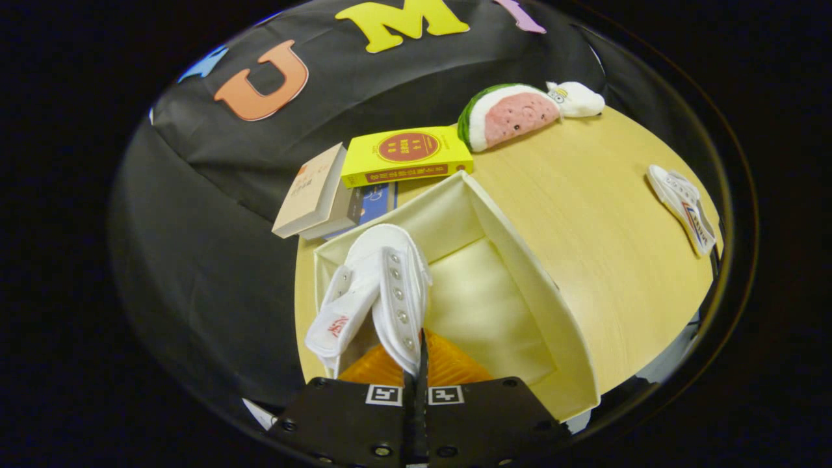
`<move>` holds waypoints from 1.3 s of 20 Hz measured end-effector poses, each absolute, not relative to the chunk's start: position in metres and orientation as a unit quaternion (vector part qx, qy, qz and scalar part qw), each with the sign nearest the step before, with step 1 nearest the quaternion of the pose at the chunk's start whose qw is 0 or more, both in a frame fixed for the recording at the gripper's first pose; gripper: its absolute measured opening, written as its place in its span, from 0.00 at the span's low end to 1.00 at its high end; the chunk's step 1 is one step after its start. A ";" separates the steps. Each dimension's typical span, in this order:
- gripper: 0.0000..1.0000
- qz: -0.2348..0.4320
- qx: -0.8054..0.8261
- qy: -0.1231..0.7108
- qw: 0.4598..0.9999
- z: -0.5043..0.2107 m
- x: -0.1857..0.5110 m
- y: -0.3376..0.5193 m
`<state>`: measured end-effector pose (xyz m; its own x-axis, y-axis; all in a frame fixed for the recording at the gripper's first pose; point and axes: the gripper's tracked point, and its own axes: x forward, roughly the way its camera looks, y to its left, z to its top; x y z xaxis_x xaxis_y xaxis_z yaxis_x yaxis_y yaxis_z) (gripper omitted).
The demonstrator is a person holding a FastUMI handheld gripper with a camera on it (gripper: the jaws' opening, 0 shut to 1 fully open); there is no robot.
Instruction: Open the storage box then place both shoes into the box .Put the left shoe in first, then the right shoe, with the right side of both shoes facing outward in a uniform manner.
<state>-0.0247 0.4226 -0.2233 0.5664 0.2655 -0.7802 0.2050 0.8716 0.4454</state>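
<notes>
Jaws nearly closed, just a thin slit between them, pinching the eyelet edge of a white canvas shoe (380, 286). Gripper (421, 383) holds it over the open storage box (520, 273), toe pointing away twd the far wall of the box, heel end nearest the fingers. Shoe's upper is soft fabric w/ a row of small metal eyelets down the flap, tongue flopped to the left w/ a small red mark on it; an orange ribbed sole shows just ahead of the fingers, under the shoe.

Box is cream-coloured, smooth stiff walls, rectangular, top open, inside floor bare to the right of the shoe. It sits on a pale wood-grain table (585, 195).

Second shoe (682, 207) lies well apart on the right side of the table, white w/ a red-blue stripe, on its side.

Beyond the box: a yellow book (406, 156) lying atop a few other books (315, 192), just touching the box's far corner. Further right, a plush watermelon slice (510, 116), fuzzy pink and green, w/ a small white plush toy (577, 99) beside it.
</notes>
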 end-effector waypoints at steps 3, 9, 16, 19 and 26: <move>0.00 0.033 0.240 0.472 0.848 -0.231 -0.029 0.430; 0.85 0.104 0.189 0.491 0.844 -0.244 -0.048 0.450; 0.87 0.130 0.156 0.413 0.888 -0.196 -0.047 0.415; 0.87 0.154 0.135 0.363 0.909 -0.167 -0.048 0.387; 0.87 0.159 0.093 0.254 0.949 -0.121 -0.059 0.262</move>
<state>-0.0591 0.2620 -0.1208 0.8201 0.3493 -0.4532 -0.2544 0.9320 0.2580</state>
